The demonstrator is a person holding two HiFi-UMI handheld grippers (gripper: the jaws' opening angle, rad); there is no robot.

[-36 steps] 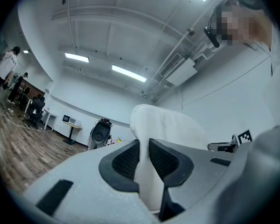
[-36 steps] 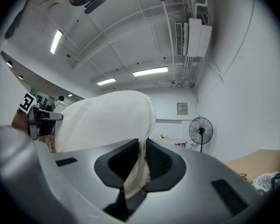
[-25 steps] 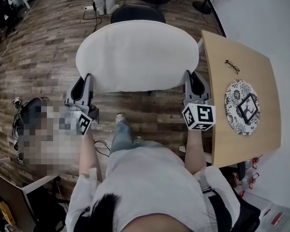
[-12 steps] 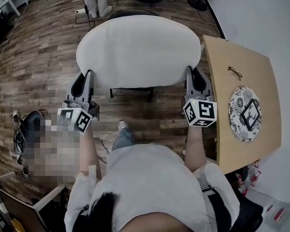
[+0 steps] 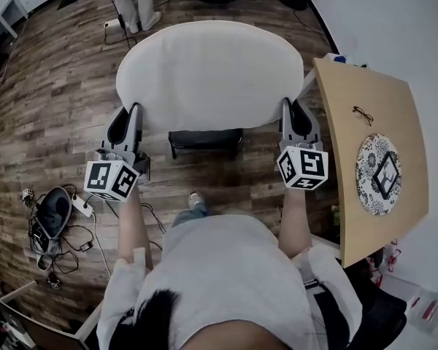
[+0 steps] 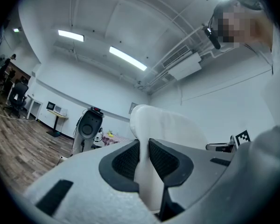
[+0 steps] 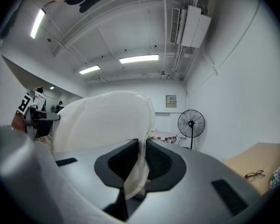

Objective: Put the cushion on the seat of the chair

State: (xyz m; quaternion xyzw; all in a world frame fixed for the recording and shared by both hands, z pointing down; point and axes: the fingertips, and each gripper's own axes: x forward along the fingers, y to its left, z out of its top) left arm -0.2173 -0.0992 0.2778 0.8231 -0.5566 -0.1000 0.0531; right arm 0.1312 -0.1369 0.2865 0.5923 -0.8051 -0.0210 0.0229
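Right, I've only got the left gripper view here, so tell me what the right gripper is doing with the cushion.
Observer: The right gripper is shut on the right side of the cushion, with the fabric pinched between its jaws.
Operator: Now give me the chair.
Observer: In the head view only a dark piece of the chair shows, under the cushion's near edge. The cushion hides the rest.
Operator: And say what's off to the right.
Observer: A wooden table stands just beyond the right gripper, with glasses lying on it.
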